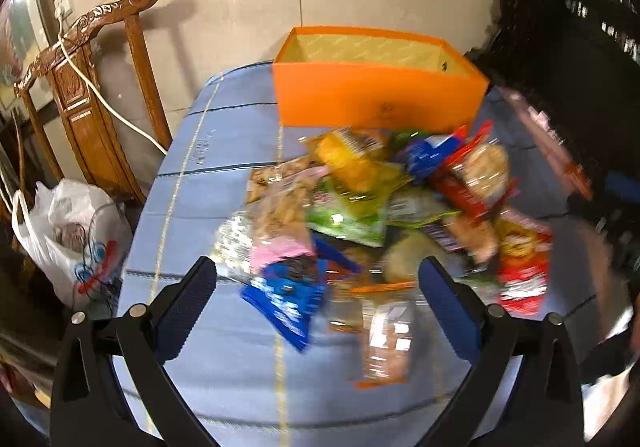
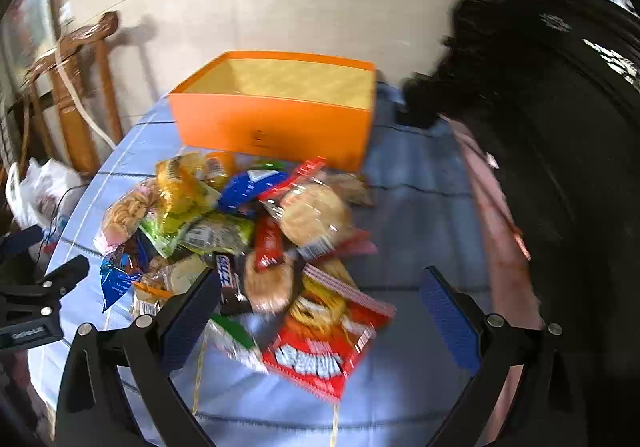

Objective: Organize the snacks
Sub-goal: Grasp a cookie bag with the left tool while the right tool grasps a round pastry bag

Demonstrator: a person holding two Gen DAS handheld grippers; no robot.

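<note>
A pile of several snack packets [image 1: 372, 207] lies on a blue cloth-covered table [image 1: 224, 183], in front of an open orange box [image 1: 376, 99] that looks empty. My left gripper [image 1: 316, 291] is open and empty, above a blue packet [image 1: 286, 297] and a clear orange-edged packet [image 1: 386, 335]. My right gripper [image 2: 320, 299] is open and empty, above a red snack bag [image 2: 324, 343] at the near side of the pile [image 2: 248, 215]. The orange box [image 2: 276, 127] stands behind it. The left gripper's body [image 2: 36, 303] shows at the right view's left edge.
A carved wooden chair [image 1: 88, 95] with a white cable stands left of the table. A white plastic bag [image 1: 68, 235] sits on the floor beside it. A pink flat package [image 2: 492, 215] lies at the table's right, against dark furniture [image 2: 560, 127].
</note>
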